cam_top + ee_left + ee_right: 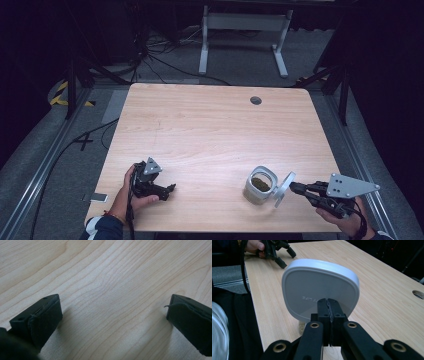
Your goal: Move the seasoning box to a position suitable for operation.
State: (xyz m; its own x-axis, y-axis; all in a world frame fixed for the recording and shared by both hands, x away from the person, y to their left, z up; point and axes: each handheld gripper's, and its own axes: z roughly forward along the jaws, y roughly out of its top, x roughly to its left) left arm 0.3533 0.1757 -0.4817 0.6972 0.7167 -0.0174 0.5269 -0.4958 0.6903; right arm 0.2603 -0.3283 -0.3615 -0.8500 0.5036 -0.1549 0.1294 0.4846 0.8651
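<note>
A clear jar with a squarish, rounded mouth stands upright near the front edge of the light wooden tabletop, right of centre, holding a dark greenish-brown filling that reaches partway up its walls. Its mouth is uncovered. Just beside it, on its right, a pale grey lid of the same rounded-square outline is held on edge, tilted and raised off the wood; whether it touches the jar is not clear. The right hand-held gripper is clenched on that lid's rim: in the right gripper view its two black jaws are pressed together on the lower edge of the lid, whose flat face bears small raised lettering too faint to read, and a sliver of the jar's base shows beneath it. A grey three-cornered plate sits on top of this gripper, and the person's right hand grips it from the table's front right corner. Well apart, toward the front left, the left hand-held gripper rests low on the wood in the person's left hand, its jaws spread wide with nothing between them; the left gripper view shows both black padded jaws close above bare wood grain. A small round cable hole lies near the far edge of the tabletop. Beyond it, on the grey floor, stand a white table frame and loose black cables.
</note>
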